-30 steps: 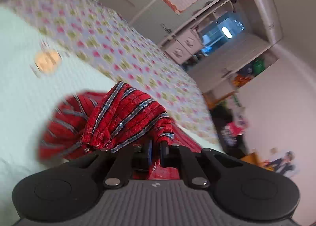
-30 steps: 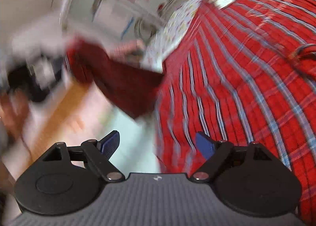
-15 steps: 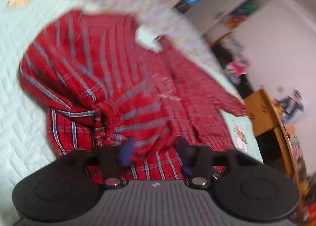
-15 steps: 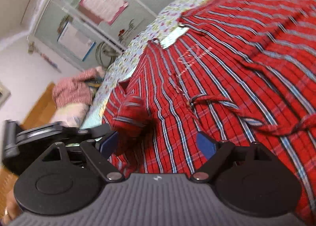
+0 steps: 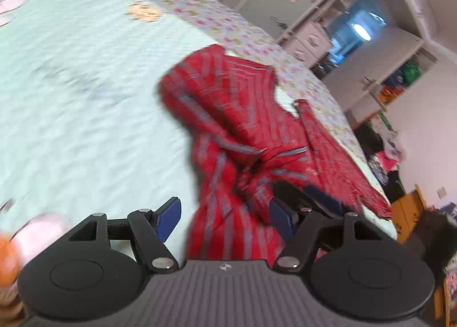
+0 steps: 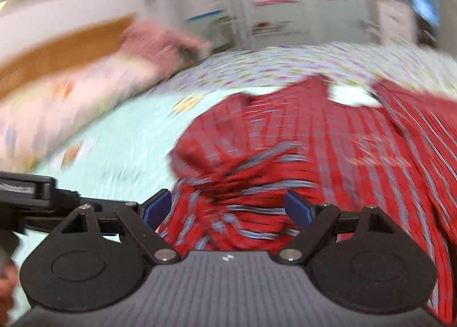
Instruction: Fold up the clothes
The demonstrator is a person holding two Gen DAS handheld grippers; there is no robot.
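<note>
The red plaid shirt [image 5: 242,127] lies rumpled on the pale green quilt [image 5: 85,98] of a bed, a bunched sleeve [image 6: 234,184] heaped nearest the cameras. The left gripper [image 5: 225,217], its jaws having just opened, stands spread at the shirt's edge, pinching nothing. The right gripper [image 6: 227,208] is spread wide around the bunched sleeve, its pads [image 6: 297,208] not pressing it.

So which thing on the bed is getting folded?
Find the big bed with the pale green quilt. Near its flowery far edge lies a crumpled shirt. It is the only bright red thing there, crossed with thin blue-grey stripes.
</note>
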